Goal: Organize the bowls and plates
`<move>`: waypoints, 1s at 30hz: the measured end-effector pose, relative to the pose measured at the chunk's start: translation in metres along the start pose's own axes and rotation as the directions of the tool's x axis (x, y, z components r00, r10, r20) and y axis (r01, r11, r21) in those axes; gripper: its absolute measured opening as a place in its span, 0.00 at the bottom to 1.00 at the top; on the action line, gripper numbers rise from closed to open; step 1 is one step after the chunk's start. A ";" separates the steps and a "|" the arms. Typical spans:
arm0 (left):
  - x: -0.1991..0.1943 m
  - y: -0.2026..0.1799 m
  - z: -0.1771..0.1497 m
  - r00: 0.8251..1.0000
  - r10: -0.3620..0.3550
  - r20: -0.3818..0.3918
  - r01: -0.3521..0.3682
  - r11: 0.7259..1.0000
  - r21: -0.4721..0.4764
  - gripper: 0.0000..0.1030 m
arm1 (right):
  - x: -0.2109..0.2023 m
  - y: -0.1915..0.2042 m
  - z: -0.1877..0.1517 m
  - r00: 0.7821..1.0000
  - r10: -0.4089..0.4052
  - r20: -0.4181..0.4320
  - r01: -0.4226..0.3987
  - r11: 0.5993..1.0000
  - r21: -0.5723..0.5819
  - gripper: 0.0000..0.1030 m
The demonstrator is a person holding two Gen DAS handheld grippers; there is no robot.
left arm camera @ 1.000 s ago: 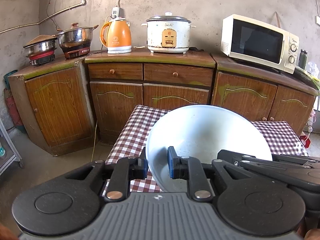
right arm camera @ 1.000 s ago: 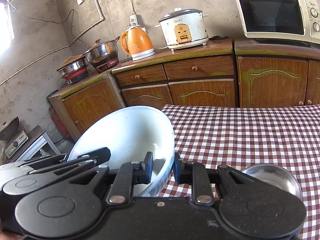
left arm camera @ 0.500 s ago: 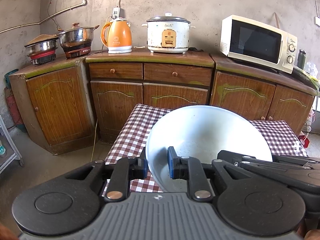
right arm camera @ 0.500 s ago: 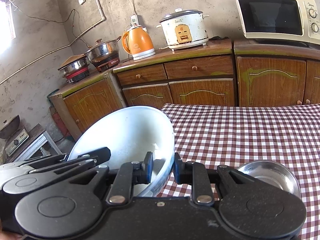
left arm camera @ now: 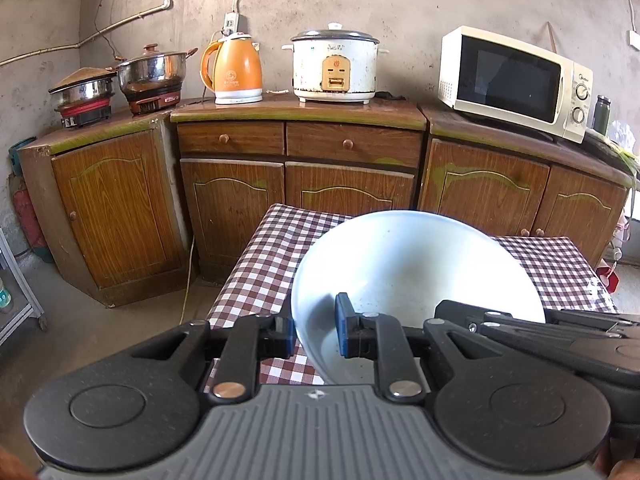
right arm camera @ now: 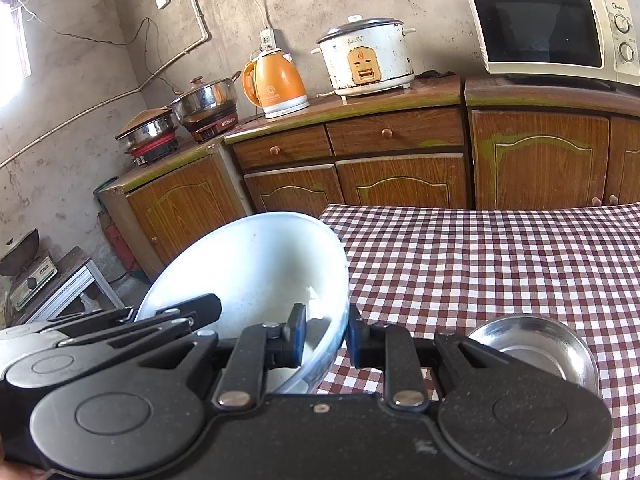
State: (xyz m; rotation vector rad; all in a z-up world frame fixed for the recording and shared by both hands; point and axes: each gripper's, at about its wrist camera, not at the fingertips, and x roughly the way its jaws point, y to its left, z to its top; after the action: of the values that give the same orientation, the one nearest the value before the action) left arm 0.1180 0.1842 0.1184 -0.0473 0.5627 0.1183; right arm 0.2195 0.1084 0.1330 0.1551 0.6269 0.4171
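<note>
Bowl, white (left arm camera: 416, 264): large and shallow, held tilted above the near left corner of the checked tablecloth (left arm camera: 276, 256), with its open side facing the cameras. Both grippers engage it at opposite sides of the rim.

Left gripper (left arm camera: 314, 334): the jaws straddle the bowl's left rim wall. One blue pad sits outside the wall, the other inside the bowl. The jaws are narrowed onto the wall and grip it.

Right gripper (right arm camera: 326, 338): the jaws straddle the bowl's right rim wall (right arm camera: 332, 308). The left finger lies inside the bowl, the right finger outside, above the cloth. The jaws are likewise closed on the wall. In the left wrist view, the right gripper's black body enters from the right and overlaps the bowl's lower right edge.

Steel bowl (right arm camera: 536, 344): small, upright on the tablecloth, just right of the right gripper's outer finger and apart from the white bowl.

Background: wooden cabinets carry an orange kettle (left arm camera: 236, 70), a rice cooker (left arm camera: 334, 66) and a microwave (left arm camera: 514, 80).
</note>
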 end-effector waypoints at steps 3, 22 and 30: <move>0.000 -0.001 -0.002 1.000 0.001 0.000 -0.001 1.000 0.002 0.19 | -0.001 -0.001 -0.001 1.000 0.000 0.000 0.000 1.000 0.001 0.26; 0.002 -0.003 -0.013 1.000 0.002 -0.016 -0.002 1.000 0.014 0.19 | 0.004 -0.004 -0.014 1.000 -0.005 -0.017 0.005 1.000 0.010 0.26; 0.002 -0.003 -0.016 1.000 0.002 -0.020 -0.001 1.000 0.017 0.19 | 0.005 -0.005 -0.016 1.000 -0.008 -0.022 0.008 1.000 0.010 0.26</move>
State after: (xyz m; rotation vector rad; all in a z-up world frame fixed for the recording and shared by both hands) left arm 0.1114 0.1801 0.1039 -0.0317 0.5840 0.1147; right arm 0.2154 0.1066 0.1161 0.1580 0.6508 0.4081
